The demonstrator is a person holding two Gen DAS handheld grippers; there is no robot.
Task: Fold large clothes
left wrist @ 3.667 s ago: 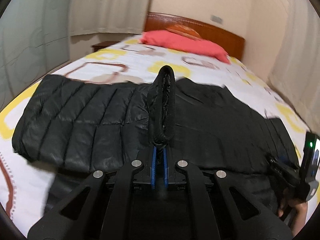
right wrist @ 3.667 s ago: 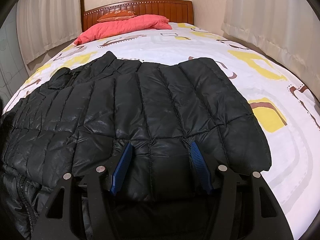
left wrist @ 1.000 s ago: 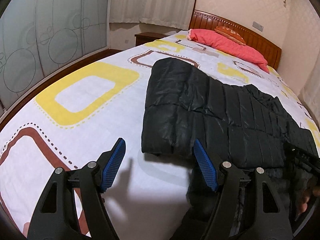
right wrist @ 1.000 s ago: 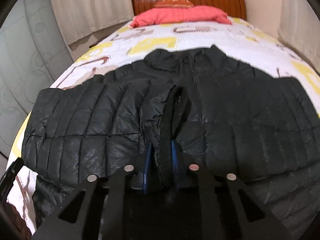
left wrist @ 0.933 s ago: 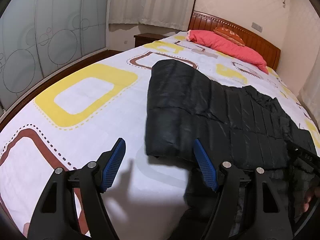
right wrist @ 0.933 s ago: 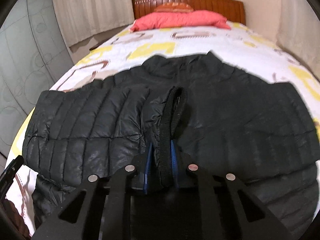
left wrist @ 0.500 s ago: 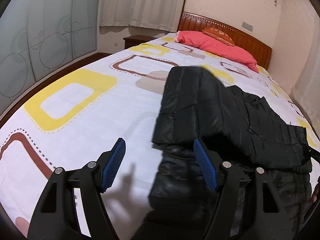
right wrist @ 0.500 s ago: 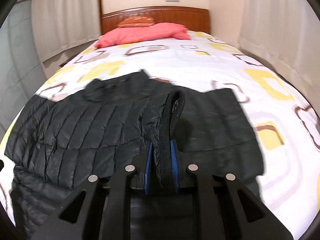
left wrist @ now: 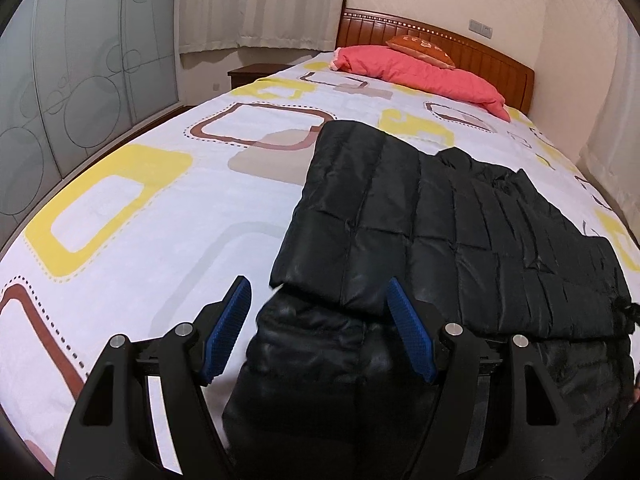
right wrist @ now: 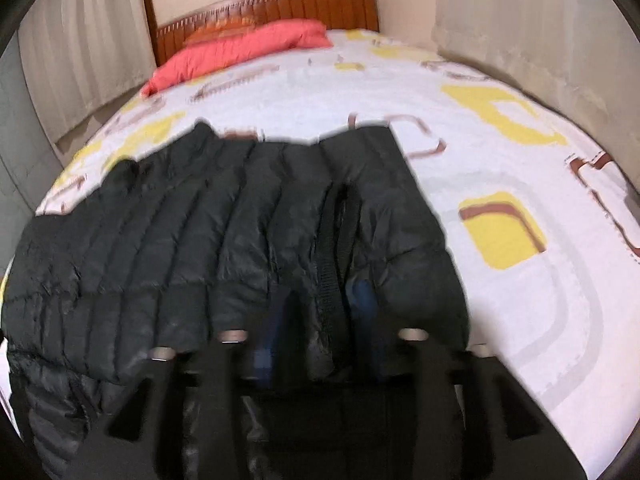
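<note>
A black quilted puffer jacket (left wrist: 460,232) lies on the bed, its sleeves folded across the body. My left gripper (left wrist: 320,320) is open and empty, its blue pads on either side of the jacket's near left corner, just above it. In the right wrist view the jacket (right wrist: 180,240) fills the left and middle. My right gripper (right wrist: 320,320) is blurred; its blue pads stand a little apart with the black ribbed sleeve cuff (right wrist: 336,240) between them, so the grip looks loosened.
The bed has a white sheet (left wrist: 160,200) with yellow and brown squares. A red pillow (left wrist: 416,72) and a wooden headboard (left wrist: 472,48) are at the far end. A frosted glass wardrobe (left wrist: 80,80) stands on the left, curtains (right wrist: 520,32) on the right.
My right gripper carried the cuff to the right across the jacket and its pads have parted from the tight grip. My left gripper swung right, over the jacket's near corner.
</note>
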